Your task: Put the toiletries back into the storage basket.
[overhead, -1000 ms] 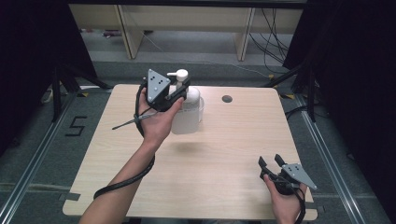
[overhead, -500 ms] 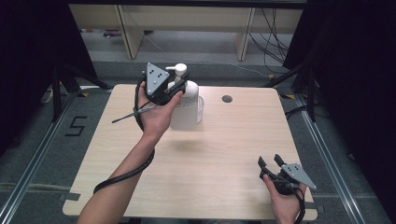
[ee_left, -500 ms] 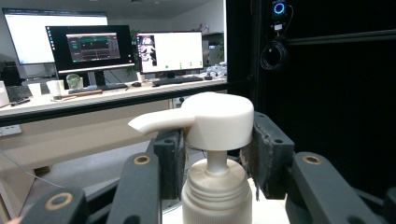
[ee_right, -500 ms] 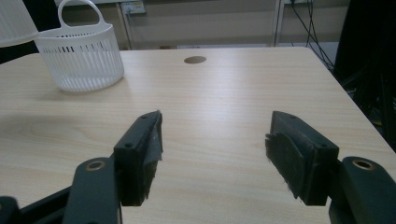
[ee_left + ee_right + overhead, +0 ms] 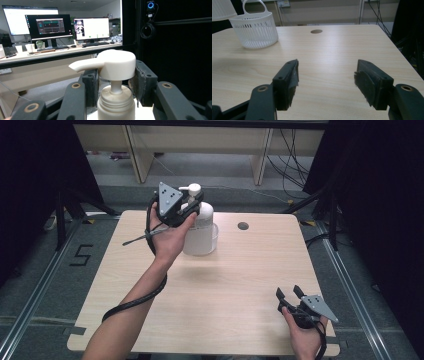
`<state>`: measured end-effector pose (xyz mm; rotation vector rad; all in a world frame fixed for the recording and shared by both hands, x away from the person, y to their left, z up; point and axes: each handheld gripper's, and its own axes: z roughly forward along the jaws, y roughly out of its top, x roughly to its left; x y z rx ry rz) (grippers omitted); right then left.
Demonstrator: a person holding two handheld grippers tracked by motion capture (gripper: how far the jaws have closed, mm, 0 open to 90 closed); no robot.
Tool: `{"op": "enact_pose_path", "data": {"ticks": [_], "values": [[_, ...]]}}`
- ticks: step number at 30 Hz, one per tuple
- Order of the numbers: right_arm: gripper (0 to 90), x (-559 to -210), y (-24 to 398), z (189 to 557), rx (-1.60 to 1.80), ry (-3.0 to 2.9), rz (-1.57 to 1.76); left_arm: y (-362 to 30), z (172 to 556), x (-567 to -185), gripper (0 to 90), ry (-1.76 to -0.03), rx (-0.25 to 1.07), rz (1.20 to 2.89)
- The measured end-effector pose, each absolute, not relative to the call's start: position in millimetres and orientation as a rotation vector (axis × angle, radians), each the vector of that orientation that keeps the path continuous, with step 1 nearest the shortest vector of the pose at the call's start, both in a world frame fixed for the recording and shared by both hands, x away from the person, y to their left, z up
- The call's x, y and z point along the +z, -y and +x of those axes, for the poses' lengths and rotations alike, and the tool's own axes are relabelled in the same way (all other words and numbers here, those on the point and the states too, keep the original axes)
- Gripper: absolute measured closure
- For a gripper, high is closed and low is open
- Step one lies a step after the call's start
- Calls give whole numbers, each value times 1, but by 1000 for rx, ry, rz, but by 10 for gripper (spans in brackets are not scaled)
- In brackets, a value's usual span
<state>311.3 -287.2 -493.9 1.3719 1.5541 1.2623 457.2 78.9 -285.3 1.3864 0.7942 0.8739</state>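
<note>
The pump bottle [image 5: 200, 227] is gripped at its pump head by the left gripper [image 5: 186, 206], above the basket [image 5: 212, 237] on the table [image 5: 225, 285]. The right gripper [image 5: 290, 296] is held open, well apart from the basket.

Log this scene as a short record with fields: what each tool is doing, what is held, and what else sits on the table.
left tool: shut on the pump bottle at its pump head, lifted above the table
pump bottle: white, upright, over the basket
right tool: open, holding nothing, low over the table's near right corner
basket: white, slatted, with a handle, standing on the table
table: light wood, with a round hole near its far edge
</note>
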Motion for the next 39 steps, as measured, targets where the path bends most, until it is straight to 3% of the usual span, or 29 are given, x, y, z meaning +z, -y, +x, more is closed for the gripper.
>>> {"op": "enact_pose_path", "data": {"ticks": [39], "values": [[356, -494, 286, 312, 1243, -1571, 1380, -72, 479, -266, 596, -777, 876, 1371]]}}
